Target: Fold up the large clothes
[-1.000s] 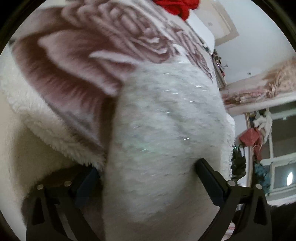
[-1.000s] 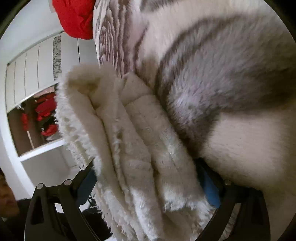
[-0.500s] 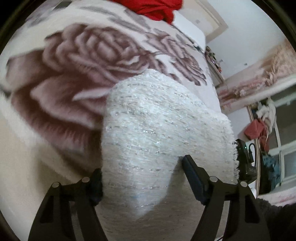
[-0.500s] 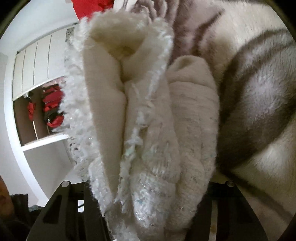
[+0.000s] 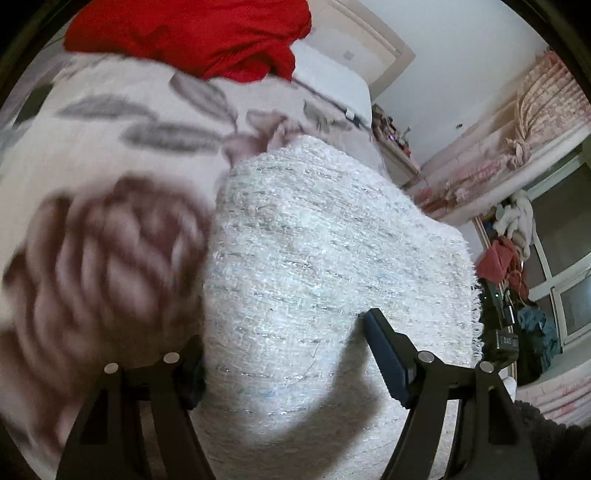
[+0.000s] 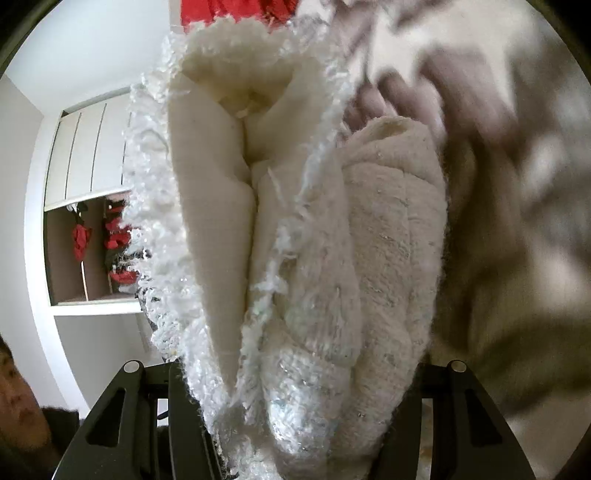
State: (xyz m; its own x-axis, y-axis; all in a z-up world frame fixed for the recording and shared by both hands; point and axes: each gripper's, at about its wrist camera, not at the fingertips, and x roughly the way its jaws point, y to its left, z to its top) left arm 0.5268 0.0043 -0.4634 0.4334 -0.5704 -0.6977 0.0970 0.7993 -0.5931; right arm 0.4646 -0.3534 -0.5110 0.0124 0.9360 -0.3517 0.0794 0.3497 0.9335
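Observation:
A white fuzzy knit garment [image 5: 332, 240] with silver threads, folded into a thick bundle, fills the middle of both views. My left gripper [image 5: 284, 332] is shut on one side of it; the left finger is hidden behind the fabric and the right finger [image 5: 384, 354] presses its face. My right gripper [image 6: 299, 369] is shut on the garment's [image 6: 369, 240] layered, fringed edge, where the cream lining shows. The bundle hangs above a rose-print blanket [image 5: 110, 240], which is blurred in both views.
A red cloth [image 5: 192, 33] lies at the far end of the blanket [image 6: 517, 184]. To the right are a window [image 5: 561, 236] and hanging clothes [image 5: 498, 258]. A white wardrobe niche [image 6: 92, 240] holds red items. A person [image 6: 22, 406] is at the lower left.
Both grippers' jaws narrowed onto the white garment, then rose with it. The rose blanket has dropped away and more of the red cloth and the room shows.

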